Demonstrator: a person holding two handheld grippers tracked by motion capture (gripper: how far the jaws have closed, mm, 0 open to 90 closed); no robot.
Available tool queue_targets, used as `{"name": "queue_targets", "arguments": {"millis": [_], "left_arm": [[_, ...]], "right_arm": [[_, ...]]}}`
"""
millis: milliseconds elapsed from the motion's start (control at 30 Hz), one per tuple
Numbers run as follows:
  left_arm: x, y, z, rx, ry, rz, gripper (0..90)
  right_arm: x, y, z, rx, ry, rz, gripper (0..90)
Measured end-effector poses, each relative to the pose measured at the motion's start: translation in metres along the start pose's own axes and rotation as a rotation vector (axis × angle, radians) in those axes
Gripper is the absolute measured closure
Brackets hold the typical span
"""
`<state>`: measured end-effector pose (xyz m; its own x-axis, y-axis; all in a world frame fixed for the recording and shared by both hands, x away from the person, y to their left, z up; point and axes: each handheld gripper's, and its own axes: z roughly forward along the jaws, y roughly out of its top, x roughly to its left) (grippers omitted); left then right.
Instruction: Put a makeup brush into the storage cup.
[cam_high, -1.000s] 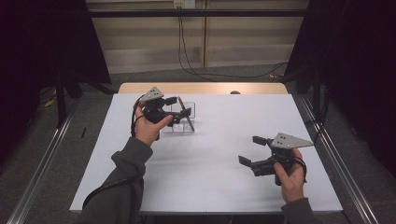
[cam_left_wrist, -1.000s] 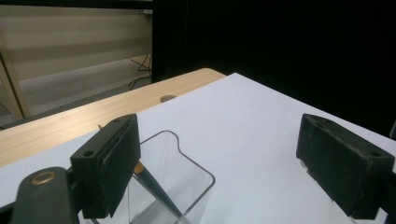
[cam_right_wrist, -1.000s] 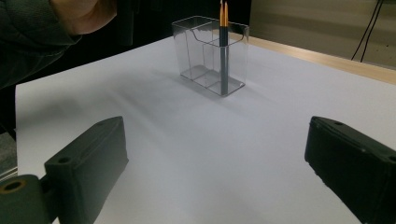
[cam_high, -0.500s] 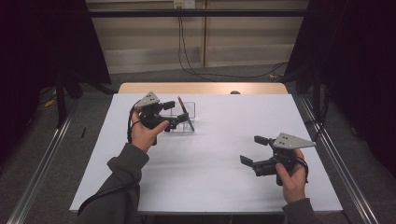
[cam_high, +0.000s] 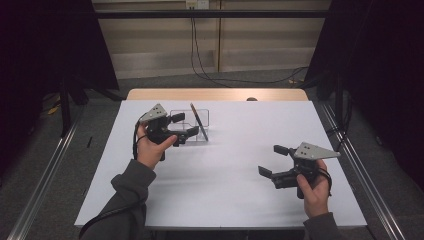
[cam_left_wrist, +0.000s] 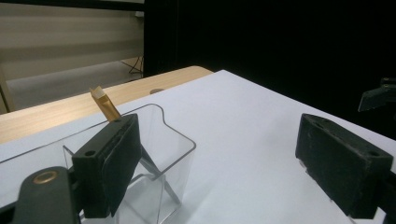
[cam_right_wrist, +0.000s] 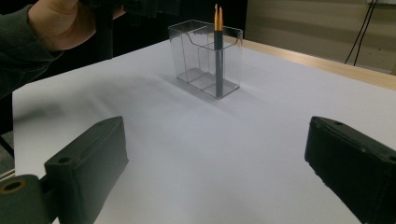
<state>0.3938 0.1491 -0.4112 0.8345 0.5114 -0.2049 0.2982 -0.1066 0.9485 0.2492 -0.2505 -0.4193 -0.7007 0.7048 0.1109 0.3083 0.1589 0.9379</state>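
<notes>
A white counter (cam_high: 225, 165) bore the work. A wooden strip (cam_high: 215, 94) ran along its far edge. Black cables (cam_high: 200, 60) hung down the far wall to the floor.

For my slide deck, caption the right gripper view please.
Open right tool faces a clear plastic two-compartment holder with a dark, gold-tipped pen upright inside.
</notes>
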Motion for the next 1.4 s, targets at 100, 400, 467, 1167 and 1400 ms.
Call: {"name": "queue_targets", "arguments": {"millis": [100, 400, 467, 1167, 1400], "left_arm": [[-0.001, -0.002, -0.003, 0.005, 0.009, 0.005, 14.3], [-0.003, -0.007, -0.01, -0.011, -0.004, 0.003, 14.3], [-0.004, -0.008, -0.011, -0.01, -0.007, 0.003, 14.3], [-0.007, -0.025, -0.025, 0.002, -0.019, -0.013, 14.7], [-0.007, -0.03, -0.033, 0.006, -0.018, -0.02, 14.7]], "right_arm": [[0.0, 0.0, 0.0, 0.001, 0.0, -0.004, 5.1], [-0.003, -0.001, -0.002, 0.001, -0.009, 0.003, 5.1], [-0.003, -0.001, -0.002, -0.001, -0.01, 0.005, 5.1], [-0.005, -0.001, -0.003, -0.005, -0.011, 0.002, 5.1], [-0.005, -0.001, -0.002, -0.007, -0.007, 0.007, 5.1]]}}
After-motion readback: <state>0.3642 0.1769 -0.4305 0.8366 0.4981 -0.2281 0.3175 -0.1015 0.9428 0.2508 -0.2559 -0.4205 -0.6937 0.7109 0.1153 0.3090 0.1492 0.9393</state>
